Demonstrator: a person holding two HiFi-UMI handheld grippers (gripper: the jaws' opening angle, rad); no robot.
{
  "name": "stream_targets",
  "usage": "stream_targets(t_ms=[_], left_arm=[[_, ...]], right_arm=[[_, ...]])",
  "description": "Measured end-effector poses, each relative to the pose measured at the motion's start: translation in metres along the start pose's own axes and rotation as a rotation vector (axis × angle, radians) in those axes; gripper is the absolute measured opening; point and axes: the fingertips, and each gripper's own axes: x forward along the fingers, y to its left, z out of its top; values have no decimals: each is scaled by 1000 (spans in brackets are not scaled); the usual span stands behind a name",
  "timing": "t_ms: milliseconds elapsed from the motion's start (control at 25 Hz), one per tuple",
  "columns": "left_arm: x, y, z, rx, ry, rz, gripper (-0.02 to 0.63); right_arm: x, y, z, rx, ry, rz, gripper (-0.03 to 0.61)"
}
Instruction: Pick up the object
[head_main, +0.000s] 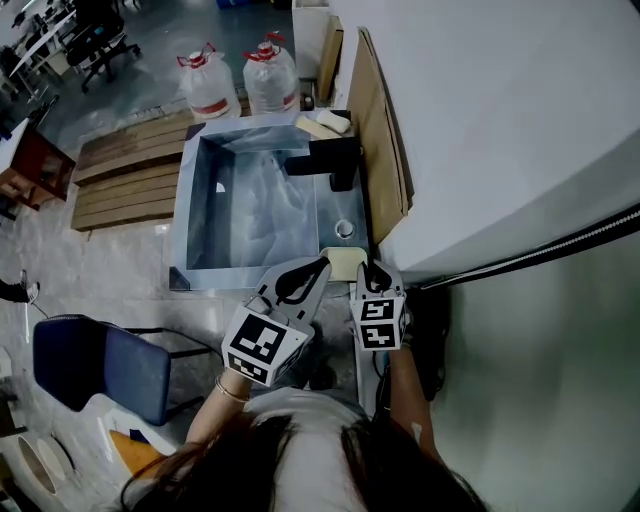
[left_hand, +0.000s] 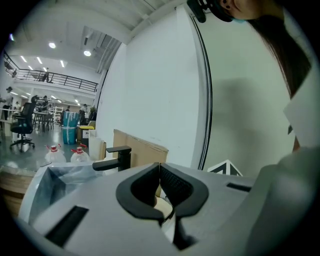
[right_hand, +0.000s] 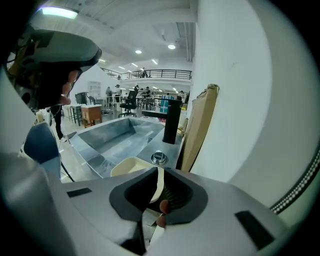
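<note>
Jaws of your right gripper (right_hand: 159, 175) pinch the cream dish (right_hand: 125, 167) rim; lift it level. Left gripper (left_hand: 160, 166) jaws are closed.

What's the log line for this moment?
left tool: shut, empty | right tool: shut on bowl rim | bowl: on sink ledge

Both grippers are held side by side at the near right corner of the sink (head_main: 343, 205), pointing away from the person.

Left gripper (head_main: 318, 268): angled right towards the sink corner, jaw tips met, nothing seen pinched.

Right gripper (head_main: 372, 272): jaws closed on the rim of a cream dish (right_hand: 129, 165).

Left forearm (head_main: 222, 402) and right forearm (head_main: 405, 385): both bent, drawn in close to the torso, on the side away from the sink.
</note>
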Motion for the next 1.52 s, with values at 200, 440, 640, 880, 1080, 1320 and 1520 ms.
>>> stream_targets(t_ms=[200, 440, 640, 880, 1080, 1320, 1520], left_arm=[[-1, 0, -5, 6, 8, -15, 8], [-1, 3, -4, 0, 22, -24, 8], [0, 5, -7, 2, 37, -30, 8], [0, 6, -10, 0, 47, -37, 8], [0, 8, -12, 2, 53, -38, 8], [2, 9, -14, 0, 59, -34, 8], [-1, 12, -15, 1, 57, -20, 8]], right_arm=[[5, 0, -10, 29, 30, -13, 52], [12, -3, -16, 68, 73, -35, 58], [19, -4, -20, 104, 89, -39, 60], [25, -5, -25, 140, 104, -55, 60], [30, -5, -27, 179, 109, -61, 60], [35, -8, -30, 218, 125, -82, 58], [36, -8, -30, 230, 120, -86, 48]])
